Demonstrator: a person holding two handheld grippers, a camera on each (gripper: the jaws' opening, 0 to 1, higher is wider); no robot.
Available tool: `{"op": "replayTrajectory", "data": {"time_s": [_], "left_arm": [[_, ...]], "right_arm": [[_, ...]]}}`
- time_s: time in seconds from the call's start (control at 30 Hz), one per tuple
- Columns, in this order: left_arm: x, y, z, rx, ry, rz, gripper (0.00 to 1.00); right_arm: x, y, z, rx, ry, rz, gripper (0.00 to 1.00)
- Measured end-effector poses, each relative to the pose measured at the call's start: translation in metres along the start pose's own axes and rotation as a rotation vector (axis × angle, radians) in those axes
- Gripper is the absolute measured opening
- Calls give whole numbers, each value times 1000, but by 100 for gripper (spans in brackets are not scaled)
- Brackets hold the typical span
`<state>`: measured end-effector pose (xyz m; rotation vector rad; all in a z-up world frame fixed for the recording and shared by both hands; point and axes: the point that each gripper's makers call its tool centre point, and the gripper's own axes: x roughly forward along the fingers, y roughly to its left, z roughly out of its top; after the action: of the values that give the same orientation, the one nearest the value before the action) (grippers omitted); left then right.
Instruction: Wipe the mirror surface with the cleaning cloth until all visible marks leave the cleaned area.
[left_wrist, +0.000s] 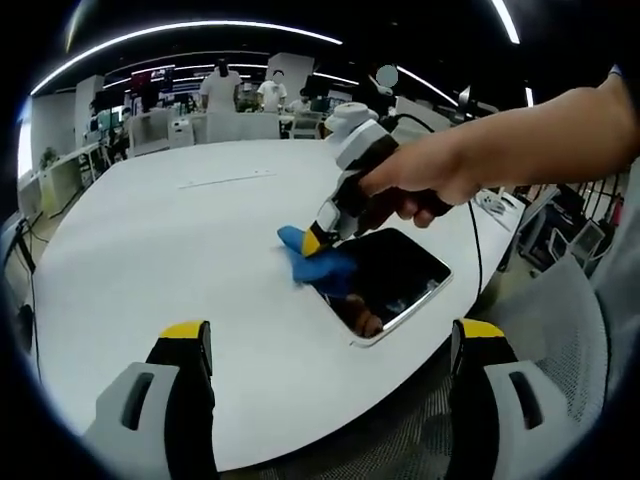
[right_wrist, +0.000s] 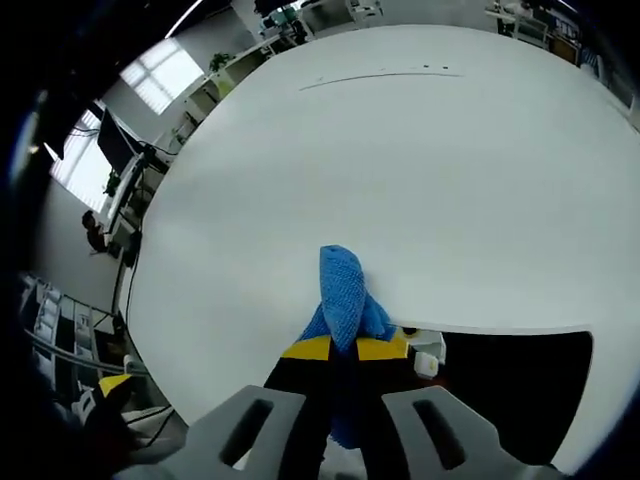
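My right gripper pinches the blue cloth at the mirror's nine o'clock edge (white table); my left gripper hangs wide open, empty.

Blue cloth on dark mirror's edge

The left gripper, with yellow-tipped black jaws set wide apart, hovers above the white round table. Beyond it, a hand holds the right gripper, clamped on a blue cleaning cloth. The cloth presses against the left end of a dark rectangular mirror lying flat near the table edge.
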<state>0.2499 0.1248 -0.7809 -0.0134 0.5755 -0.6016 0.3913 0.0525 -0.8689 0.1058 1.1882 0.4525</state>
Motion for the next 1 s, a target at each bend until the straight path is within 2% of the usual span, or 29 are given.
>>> {"op": "replayTrajectory", "data": {"time_s": [0.3, 0.5, 0.87, 1.0], "left_arm": [[3, 3, -1, 14, -2, 5, 99], [4, 3, 1, 8, -7, 0, 99], [5, -4, -6, 3, 38, -21, 99], [6, -5, -6, -1, 38, -30, 99]], "right_arm": [[-6, 4, -17, 6, 0, 15, 1], [-12, 7, -29, 2, -24, 11, 1], [-21, 13, -52, -2, 11, 14, 1], [-21, 15, -56, -9, 15, 18, 1]]}}
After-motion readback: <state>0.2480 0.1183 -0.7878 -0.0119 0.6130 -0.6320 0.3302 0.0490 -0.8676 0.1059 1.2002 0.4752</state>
